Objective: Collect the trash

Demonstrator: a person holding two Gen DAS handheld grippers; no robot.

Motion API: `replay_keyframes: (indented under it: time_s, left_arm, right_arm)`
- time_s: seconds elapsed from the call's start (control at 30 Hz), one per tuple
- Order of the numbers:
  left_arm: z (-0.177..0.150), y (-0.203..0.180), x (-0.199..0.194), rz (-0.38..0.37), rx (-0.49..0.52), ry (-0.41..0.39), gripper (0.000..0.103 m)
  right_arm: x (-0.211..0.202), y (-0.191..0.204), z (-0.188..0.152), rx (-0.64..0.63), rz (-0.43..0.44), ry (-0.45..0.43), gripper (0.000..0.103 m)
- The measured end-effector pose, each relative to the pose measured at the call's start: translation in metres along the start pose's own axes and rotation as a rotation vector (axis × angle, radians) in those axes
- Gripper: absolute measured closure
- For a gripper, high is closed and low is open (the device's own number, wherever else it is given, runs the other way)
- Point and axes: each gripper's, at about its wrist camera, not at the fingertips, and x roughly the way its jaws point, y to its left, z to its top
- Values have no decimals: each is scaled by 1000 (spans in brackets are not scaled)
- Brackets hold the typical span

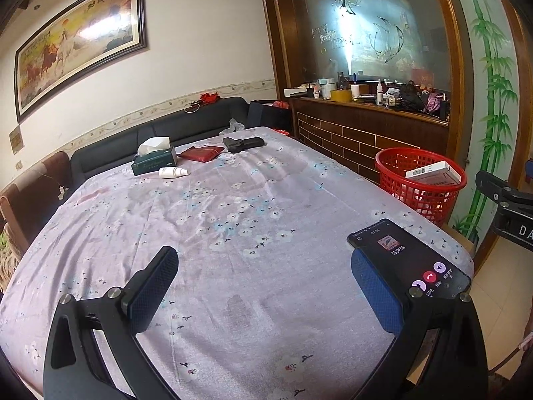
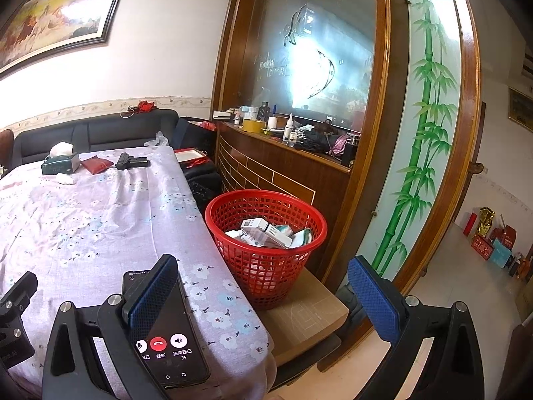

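Note:
A red mesh basket (image 2: 266, 250) holding several small boxes (image 2: 266, 233) stands on a low stool to the right of the table; it also shows in the left wrist view (image 1: 419, 183). My left gripper (image 1: 263, 286) is open and empty above the near part of the flowered tablecloth (image 1: 233, 216). My right gripper (image 2: 263, 293) is open and empty, hanging over the table's near right corner with the basket just ahead of it. A phone (image 2: 166, 333) with a call screen lies on that corner, under my right gripper's left finger; it also shows in the left wrist view (image 1: 409, 260).
At the table's far end lie a green tissue box (image 1: 155, 161), a small white bottle (image 1: 173, 172), a red pouch (image 1: 201, 153) and a black toy pistol (image 1: 243, 143). A dark sofa (image 1: 160, 133) runs behind the table. A cluttered wooden counter (image 2: 286, 153) stands behind the basket.

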Motion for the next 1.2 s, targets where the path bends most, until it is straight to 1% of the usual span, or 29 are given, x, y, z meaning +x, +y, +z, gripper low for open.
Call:
replay_keyframes:
  time_s: [0.77,1.0,1.07,1.1,1.13,1.2]
  left_arm:
    - [0,-1,0,-2,1,4,0]
    - [-1,1,2,-27,-15,24,0]
    - [0,9,2,-45,-42,35,0]
    - [3,19,2,-48,-74,36,0]
    - [5,29,1,-37,-98,33,0]
    - [10,55,0,26,-143,29,0]
  right_arm:
    - [3,-1,-3,1,4,4,0]
    - [3,1,-4,-1,8,1,0]
    - [3,3,-2,-7,15,0,0]
    - [2,6,-1,-12,20,-6,0]
    - [1,9,2,-18,30,-13,0]
    - [-2,18,7,-33,54,-27,0]
